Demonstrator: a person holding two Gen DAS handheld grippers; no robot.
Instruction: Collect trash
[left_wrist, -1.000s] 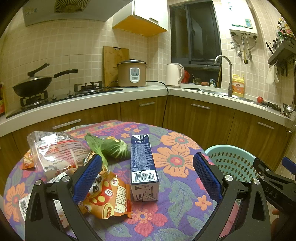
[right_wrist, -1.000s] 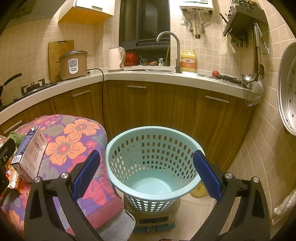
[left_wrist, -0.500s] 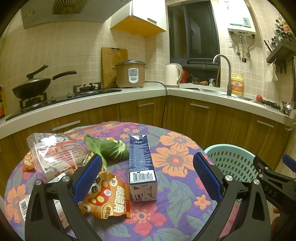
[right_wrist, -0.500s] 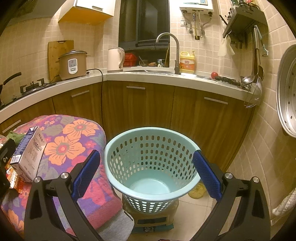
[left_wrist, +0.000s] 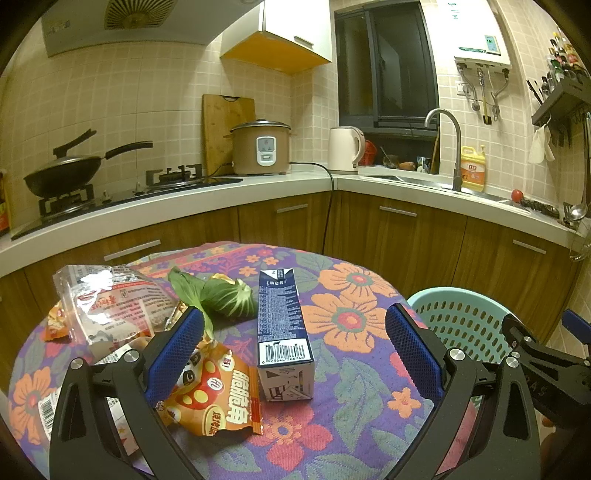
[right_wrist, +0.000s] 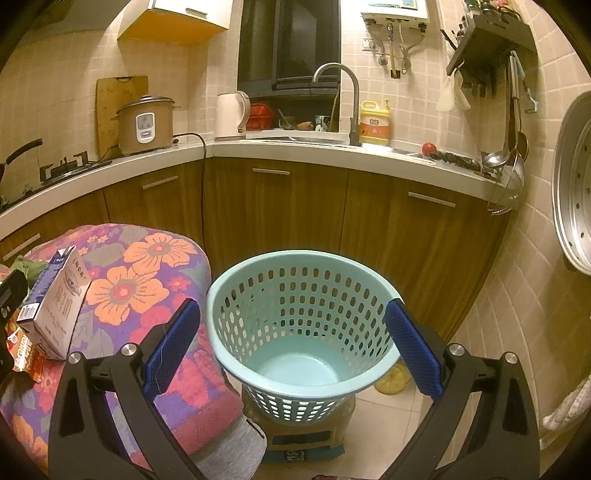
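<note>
Left gripper (left_wrist: 293, 349) has its jaws spread wide with nothing in them. The milk carton (left_wrist: 282, 332) lies flat on the floral tablecloth (left_wrist: 354, 317) right between the blue pads. The orange snack bag (left_wrist: 218, 395) sits under the left pad, with the green leafy vegetable (left_wrist: 229, 301) and clear wrapper (left_wrist: 110, 306) past it. Right gripper (right_wrist: 291, 345) is spread too, holding nothing, with the teal basket (right_wrist: 303, 391) sitting right between its jaws.

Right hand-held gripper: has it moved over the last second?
Yes, slightly. In the right wrist view the basket and faucet sit a little lower and left, so the right hand-held gripper edged up and rightward.
</note>
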